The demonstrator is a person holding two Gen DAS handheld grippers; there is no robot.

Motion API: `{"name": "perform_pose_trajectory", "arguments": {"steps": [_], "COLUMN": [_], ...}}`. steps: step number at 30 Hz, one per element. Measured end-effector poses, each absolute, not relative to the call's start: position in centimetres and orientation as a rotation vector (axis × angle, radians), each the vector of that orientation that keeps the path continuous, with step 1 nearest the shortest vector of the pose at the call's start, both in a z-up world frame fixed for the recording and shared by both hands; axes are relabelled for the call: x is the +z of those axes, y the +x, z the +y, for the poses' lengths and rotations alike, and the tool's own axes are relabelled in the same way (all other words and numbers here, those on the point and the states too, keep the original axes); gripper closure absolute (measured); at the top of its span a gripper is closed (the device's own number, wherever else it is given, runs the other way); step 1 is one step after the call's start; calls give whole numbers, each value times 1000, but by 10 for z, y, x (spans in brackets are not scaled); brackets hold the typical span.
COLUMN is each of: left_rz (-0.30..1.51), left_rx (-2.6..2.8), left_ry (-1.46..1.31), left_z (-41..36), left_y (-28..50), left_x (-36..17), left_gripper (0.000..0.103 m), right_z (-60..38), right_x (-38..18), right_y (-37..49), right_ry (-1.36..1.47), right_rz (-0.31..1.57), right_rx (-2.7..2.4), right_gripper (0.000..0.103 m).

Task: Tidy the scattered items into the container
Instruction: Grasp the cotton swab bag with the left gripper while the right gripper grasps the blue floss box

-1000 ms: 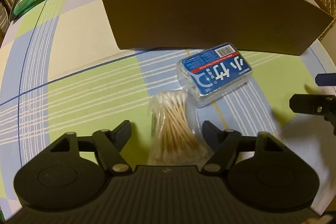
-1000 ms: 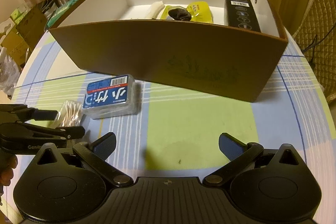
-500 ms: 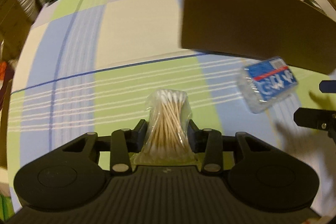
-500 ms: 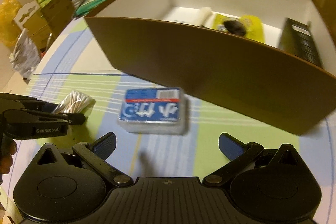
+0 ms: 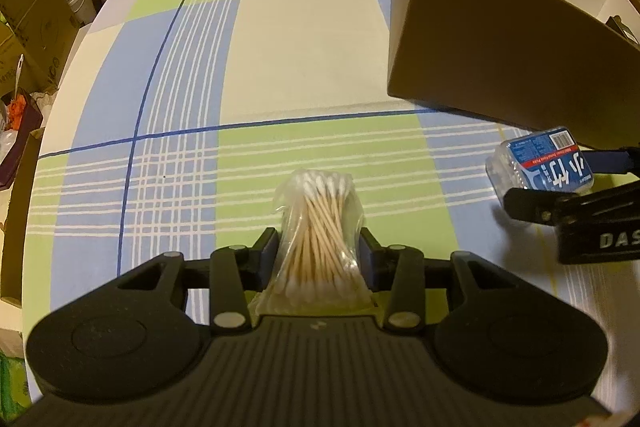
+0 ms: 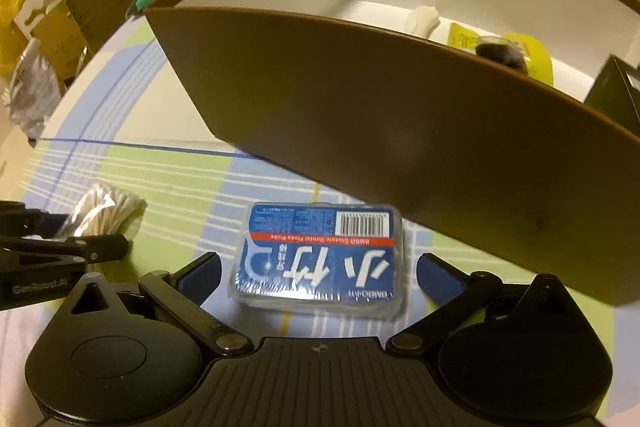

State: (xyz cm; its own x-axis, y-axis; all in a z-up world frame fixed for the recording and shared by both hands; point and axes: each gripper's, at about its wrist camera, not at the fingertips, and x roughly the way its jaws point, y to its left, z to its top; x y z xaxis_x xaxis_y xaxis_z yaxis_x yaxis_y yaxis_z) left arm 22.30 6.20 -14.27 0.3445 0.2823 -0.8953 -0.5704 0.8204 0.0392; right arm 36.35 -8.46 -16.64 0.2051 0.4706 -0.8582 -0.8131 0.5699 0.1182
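Left claw clamped shut; right claw seemingly spread wide.

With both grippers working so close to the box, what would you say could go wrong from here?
1. The left gripper pinches only the thin plastic bag of cotton swabs; the bag could slip or tear when lifted.
2. The right gripper straddles the floss pick box with pads not yet touching; the glossy wrap may slide out as they close.
3. That box lies right beside the brown box wall, so the right gripper could bump it.

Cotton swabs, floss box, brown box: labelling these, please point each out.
cotton swabs [image 5: 320,227], left wrist view, middle of bundle
floss box [image 6: 320,259], right wrist view, blue label
brown box [image 6: 360,115], right wrist view, front wall
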Motion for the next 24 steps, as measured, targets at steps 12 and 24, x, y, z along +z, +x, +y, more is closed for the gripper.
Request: {"name": "perform_pose_trajectory", "arguments": {"steps": [12,24], "left_rz": [1079,1087], "left_rx": [560,515], "left_ry": [-301,-274], "left_z": [64,51], "left_y": [227,229], "left_x": [-144,-144], "left_gripper": [65,65], "right_z": [-82,-120], "right_x": [-170,-167], "right_y": [358,351], "right_ry": [-452,-461], "right_rz": [992,1008], "right_rx": [955,977], "right_gripper": [18,18]}}
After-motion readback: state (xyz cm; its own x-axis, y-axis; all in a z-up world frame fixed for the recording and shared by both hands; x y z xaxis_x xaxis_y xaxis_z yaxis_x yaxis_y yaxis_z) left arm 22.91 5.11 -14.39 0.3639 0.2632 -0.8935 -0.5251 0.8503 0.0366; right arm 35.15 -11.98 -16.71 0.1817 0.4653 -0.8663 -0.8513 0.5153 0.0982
